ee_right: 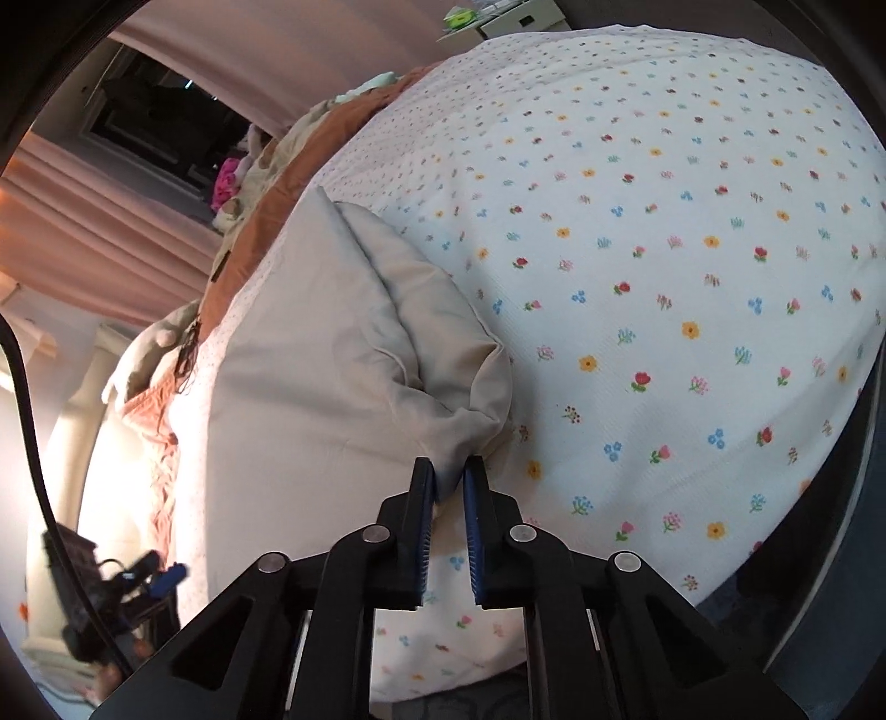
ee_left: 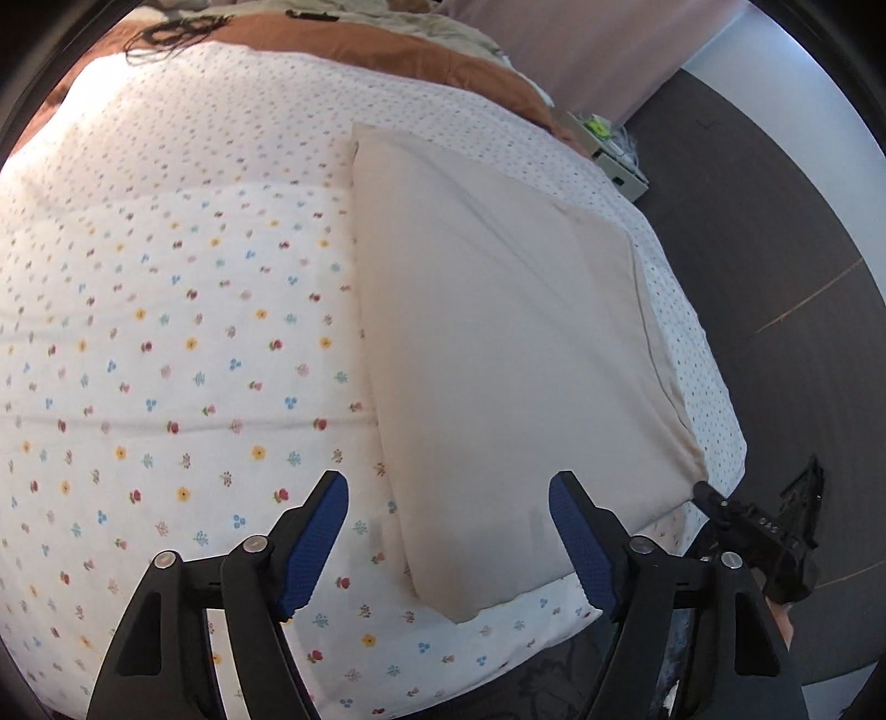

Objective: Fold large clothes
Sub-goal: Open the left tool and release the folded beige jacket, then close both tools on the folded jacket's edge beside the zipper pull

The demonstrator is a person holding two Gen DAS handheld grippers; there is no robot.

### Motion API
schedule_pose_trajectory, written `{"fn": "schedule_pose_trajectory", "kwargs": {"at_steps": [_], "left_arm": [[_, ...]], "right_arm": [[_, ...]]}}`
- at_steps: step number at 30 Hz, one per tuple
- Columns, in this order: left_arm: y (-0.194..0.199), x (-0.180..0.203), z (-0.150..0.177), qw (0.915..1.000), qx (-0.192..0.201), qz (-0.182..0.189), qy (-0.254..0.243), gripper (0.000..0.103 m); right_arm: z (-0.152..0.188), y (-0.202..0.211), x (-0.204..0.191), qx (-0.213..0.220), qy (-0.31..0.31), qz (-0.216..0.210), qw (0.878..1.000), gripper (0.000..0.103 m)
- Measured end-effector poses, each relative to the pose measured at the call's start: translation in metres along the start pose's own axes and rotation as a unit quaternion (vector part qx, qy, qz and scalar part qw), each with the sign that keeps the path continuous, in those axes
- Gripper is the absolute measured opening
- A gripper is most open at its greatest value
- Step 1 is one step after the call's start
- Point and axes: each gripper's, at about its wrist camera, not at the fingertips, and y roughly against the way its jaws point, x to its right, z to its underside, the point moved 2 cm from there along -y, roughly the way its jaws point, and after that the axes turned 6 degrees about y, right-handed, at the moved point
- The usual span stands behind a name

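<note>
A large beige cloth (ee_left: 498, 332) lies folded into a long strip on a floral-print bed sheet (ee_left: 166, 332). My left gripper (ee_left: 448, 487) is open, hovering just above the cloth's near end, its blue pads (ee_left: 324, 531) apart on either side. In the right wrist view the same beige cloth (ee_right: 332, 360) is bunched at one corner, and my right gripper (ee_right: 449, 471) is shut on that corner, lifting it slightly off the sheet (ee_right: 692, 249). The right gripper also shows at the bed's right edge in the left wrist view (ee_left: 764, 543).
A brown blanket (ee_left: 360, 50) and crumpled bedding lie at the head of the bed. A white bedside box (ee_left: 614, 155) stands on the dark floor (ee_left: 775, 249) to the right. Pink curtains (ee_right: 99, 232) hang beyond the bed.
</note>
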Motion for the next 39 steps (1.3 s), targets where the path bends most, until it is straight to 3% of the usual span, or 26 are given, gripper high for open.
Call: {"fn": "schedule_pose_trajectory", "kwargs": {"at_steps": [1,3,6,15,19,22,29,32,36,39], "left_arm": [[-0.002,-0.003,0.0,1.0,0.001,-0.001,0.004,0.073],[-0.004,-0.006,-0.003,1.0,0.004,-0.004,0.008,0.073],[-0.01,-0.006,-0.005,0.9999,0.006,-0.004,0.009,0.071],[-0.02,-0.012,-0.03,0.9995,0.009,-0.001,0.03,0.063],[-0.021,-0.017,-0.044,0.999,0.016,-0.004,0.041,0.062],[-0.024,-0.019,-0.054,0.9988,0.02,-0.004,0.046,0.062],[-0.04,-0.026,-0.076,0.9983,0.017,-0.01,0.055,0.062],[-0.048,-0.03,-0.085,0.9981,0.016,-0.009,0.058,0.061],[-0.059,-0.036,-0.097,0.9979,0.01,-0.007,0.064,0.052],[-0.066,-0.039,-0.107,0.9976,0.013,-0.001,0.068,0.052]], "right_arm": [[-0.005,0.006,-0.001,0.007,0.011,0.015,1.0,0.022],[-0.013,0.016,0.0,0.02,0.029,0.029,0.999,0.048],[-0.027,0.017,-0.002,0.014,0.049,0.018,0.999,0.07],[-0.078,-0.019,-0.021,-0.061,0.132,-0.016,0.989,0.073],[-0.101,-0.049,-0.036,-0.107,0.177,-0.036,0.978,0.084],[-0.112,-0.067,-0.037,-0.122,0.192,-0.023,0.974,0.084],[-0.136,-0.108,-0.03,-0.15,0.185,-0.031,0.971,0.084],[-0.138,-0.129,-0.027,-0.179,0.157,-0.08,0.968,0.084],[-0.152,-0.145,-0.024,-0.179,0.127,-0.121,0.968,0.084],[-0.162,-0.158,-0.027,-0.183,0.113,-0.14,0.967,0.08]]}}
